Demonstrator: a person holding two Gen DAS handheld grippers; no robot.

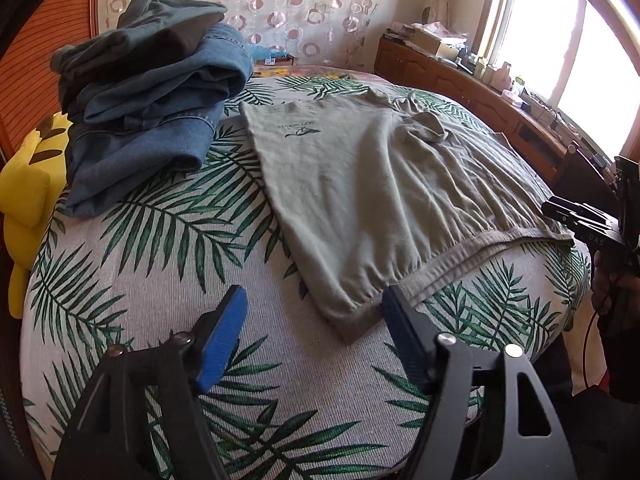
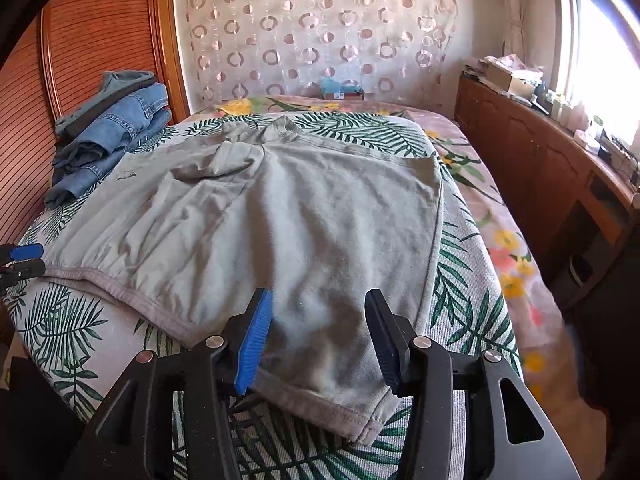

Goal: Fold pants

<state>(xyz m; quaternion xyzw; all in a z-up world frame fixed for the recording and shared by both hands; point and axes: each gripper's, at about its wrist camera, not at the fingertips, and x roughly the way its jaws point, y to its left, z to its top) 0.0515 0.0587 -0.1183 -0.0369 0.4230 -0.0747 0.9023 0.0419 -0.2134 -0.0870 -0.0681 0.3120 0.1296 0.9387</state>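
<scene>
Both grippers hang over the leaf-print bedspread (image 1: pixel 168 248), and everything here I place against the grey-green pants (image 1: pixel 360 184) spread flat across it.

Nearest my left camera, the left gripper (image 1: pixel 312 312) stands with its jaws well apart. The blue pad (image 1: pixel 224 340) sits over bare bedspread on one side of the pants' near corner and the dark pad (image 1: pixel 404 320) lies at the edge of the waistband (image 1: pixel 460 256) on the other. The corner lies between the jaws, yet neither pad presses on it, so nothing is held.

From my right camera, the right gripper (image 2: pixel 318 334) hovers over the opposite near corner of the pants, jaws about half apart, cloth showing between the pads and again not pinched. The hem (image 2: pixel 340 412) of that corner lies just below the jaws.

The pants lie wrinkled, waistband toward me, with a bunched fold (image 2: pixel 236 152) of fabric at their far end. A small dark printed logo (image 1: pixel 298 130) marks the side nearest the stacked clothes.

Beyond the pants and off to the left, a pile of folded jeans (image 1: pixel 148 120) rests on the bedspread, topped with darker garments. A yellow plush toy (image 1: pixel 28 200) sits beside that pile at the bed's edge. Farther back, a floral blanket (image 2: pixel 500 240) shows to the right of the pants, then a wooden sideboard (image 2: pixel 532 152) under the bright window (image 1: pixel 560 40), and a curtain with ring patterns (image 2: pixel 320 40) closes off the far wall.
</scene>
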